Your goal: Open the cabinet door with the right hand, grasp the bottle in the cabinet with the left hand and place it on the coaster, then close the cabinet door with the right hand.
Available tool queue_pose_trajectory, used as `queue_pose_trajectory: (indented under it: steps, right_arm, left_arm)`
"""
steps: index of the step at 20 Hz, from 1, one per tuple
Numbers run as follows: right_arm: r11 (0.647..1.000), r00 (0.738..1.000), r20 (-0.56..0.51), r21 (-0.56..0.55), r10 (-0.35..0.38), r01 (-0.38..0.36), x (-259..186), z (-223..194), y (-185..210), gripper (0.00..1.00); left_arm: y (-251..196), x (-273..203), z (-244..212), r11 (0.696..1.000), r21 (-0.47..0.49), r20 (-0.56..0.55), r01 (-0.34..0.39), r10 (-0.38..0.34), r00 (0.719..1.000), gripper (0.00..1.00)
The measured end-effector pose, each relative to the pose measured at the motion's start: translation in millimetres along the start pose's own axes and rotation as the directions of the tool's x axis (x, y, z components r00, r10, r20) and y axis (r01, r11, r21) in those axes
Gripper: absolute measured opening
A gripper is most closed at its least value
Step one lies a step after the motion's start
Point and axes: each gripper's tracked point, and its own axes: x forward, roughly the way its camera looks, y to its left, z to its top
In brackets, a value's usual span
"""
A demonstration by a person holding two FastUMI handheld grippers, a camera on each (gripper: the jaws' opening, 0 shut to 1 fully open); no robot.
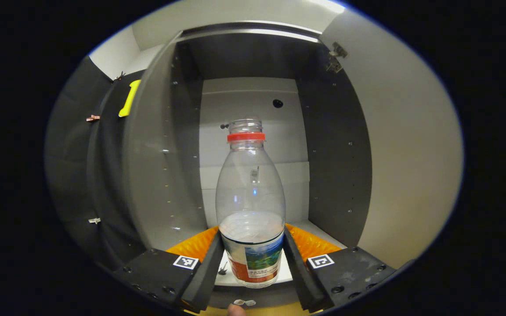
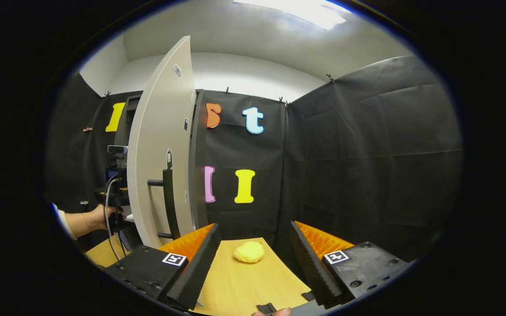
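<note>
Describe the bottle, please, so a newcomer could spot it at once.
Look into the open cabinet; on its pale floor, between the left gripper fingers, stands the bottle. It is clear plastic with a red neck ring, no cap and a colourful label low down.

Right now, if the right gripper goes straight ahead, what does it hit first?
Probably the yellow coaster on the table, in line between the open fingers of the right gripper. If it passes above it, the black cloth wall behind. Depth is unclear.
</note>
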Motion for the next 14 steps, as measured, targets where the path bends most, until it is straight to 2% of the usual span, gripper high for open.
queue_pose_trajectory:
  steps: [9, 14]
  right_arm:
    - [0.999, 1.0, -0.012, 0.044, 0.009, -0.008, 11.7, -7.7, 18.3, 0.97]
    - [1.0, 1.0, 0.02, -0.002, -0.018, 0.018, 20.5, 2.6, 20.0, 0.97]
  left_arm:
    - [83.4, -122.3, -21.5, 0.995, -0.044, 0.059, -0.085, 0.087, 0.994, 0.75]
    - [99.1, -172.1, -60.6, 0.997, -0.029, 0.081, -0.068, 0.07, 0.994, 0.76]
